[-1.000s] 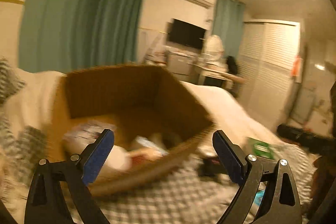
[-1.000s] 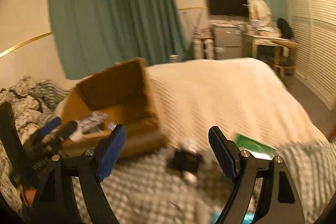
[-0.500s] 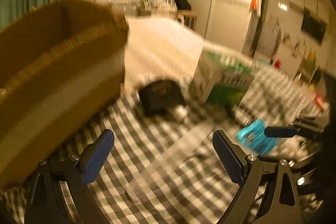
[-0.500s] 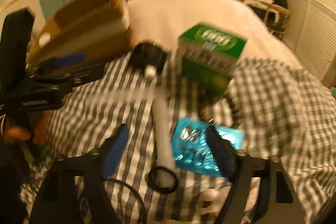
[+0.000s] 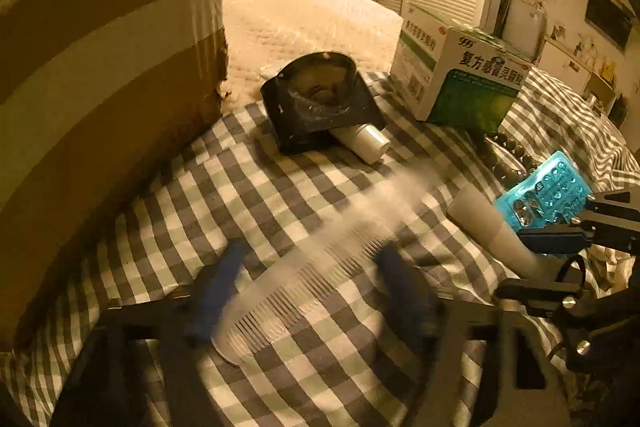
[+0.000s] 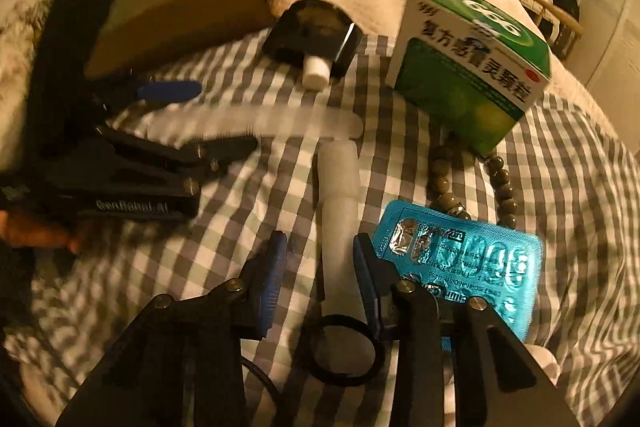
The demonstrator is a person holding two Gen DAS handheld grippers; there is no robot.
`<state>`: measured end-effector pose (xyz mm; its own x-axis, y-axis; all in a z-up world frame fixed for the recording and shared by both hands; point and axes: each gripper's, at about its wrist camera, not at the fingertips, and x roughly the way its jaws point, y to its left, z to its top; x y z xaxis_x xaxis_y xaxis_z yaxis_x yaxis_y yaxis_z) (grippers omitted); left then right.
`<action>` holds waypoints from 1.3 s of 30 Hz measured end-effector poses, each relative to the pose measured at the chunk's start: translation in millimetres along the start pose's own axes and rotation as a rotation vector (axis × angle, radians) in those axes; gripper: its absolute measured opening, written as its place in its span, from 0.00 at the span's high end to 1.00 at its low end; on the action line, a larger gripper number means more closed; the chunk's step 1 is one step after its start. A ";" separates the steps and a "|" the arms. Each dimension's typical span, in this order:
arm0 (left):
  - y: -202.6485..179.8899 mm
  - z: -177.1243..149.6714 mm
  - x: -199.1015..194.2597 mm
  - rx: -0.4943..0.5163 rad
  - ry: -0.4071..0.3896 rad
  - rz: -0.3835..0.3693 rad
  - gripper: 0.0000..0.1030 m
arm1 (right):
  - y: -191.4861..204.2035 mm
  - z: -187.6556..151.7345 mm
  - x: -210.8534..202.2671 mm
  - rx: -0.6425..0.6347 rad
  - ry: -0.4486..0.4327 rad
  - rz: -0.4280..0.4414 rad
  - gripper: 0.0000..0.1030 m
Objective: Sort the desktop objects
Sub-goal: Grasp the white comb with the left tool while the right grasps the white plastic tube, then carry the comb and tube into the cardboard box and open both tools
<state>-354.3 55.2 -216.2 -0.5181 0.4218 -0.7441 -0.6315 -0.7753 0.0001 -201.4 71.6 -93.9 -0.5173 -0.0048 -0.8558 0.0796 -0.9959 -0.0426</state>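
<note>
A clear plastic comb (image 5: 320, 267) lies on the checked cloth (image 5: 256, 195); my left gripper (image 5: 312, 291) straddles it, jaws apart and blurred. The comb also shows in the right wrist view (image 6: 260, 123). My right gripper (image 6: 320, 267) has its jaws narrowly apart on either side of a white tube (image 6: 340, 227), not clearly touching it. A teal blister pack (image 6: 460, 259) lies just right of it. A cardboard box (image 5: 100, 87) stands at the left.
A green and white medicine box (image 6: 472, 67), a black case (image 5: 320, 103) over a small white bottle (image 5: 366, 143), a bead bracelet (image 6: 472, 187) and a black ring (image 6: 344, 351) lie on the cloth. A white quilt (image 5: 304, 19) is behind.
Both grippers swung down from the cardboard box to the cloth. The left now straddles the comb. The right has narrowed its jaws around the white tube.
</note>
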 end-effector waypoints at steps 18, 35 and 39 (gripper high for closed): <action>11.9 15.2 -42.2 -0.037 -0.174 -0.096 0.97 | -12.8 12.9 -51.1 0.098 -0.159 0.057 0.91; 36.1 22.9 -98.8 -0.150 -0.456 -0.121 0.97 | -13.0 57.6 -115.6 0.164 -0.483 0.205 0.91; 43.8 24.1 -112.9 -0.176 -0.500 -0.106 0.97 | -16.1 58.7 -125.8 0.204 -0.610 0.287 0.91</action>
<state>-337.4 -15.1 -116.0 -0.6950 0.6411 -0.3256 -0.6114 -0.7652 -0.2017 -187.6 83.0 44.7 -0.8902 -0.2604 -0.3739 0.1544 -0.9444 0.2902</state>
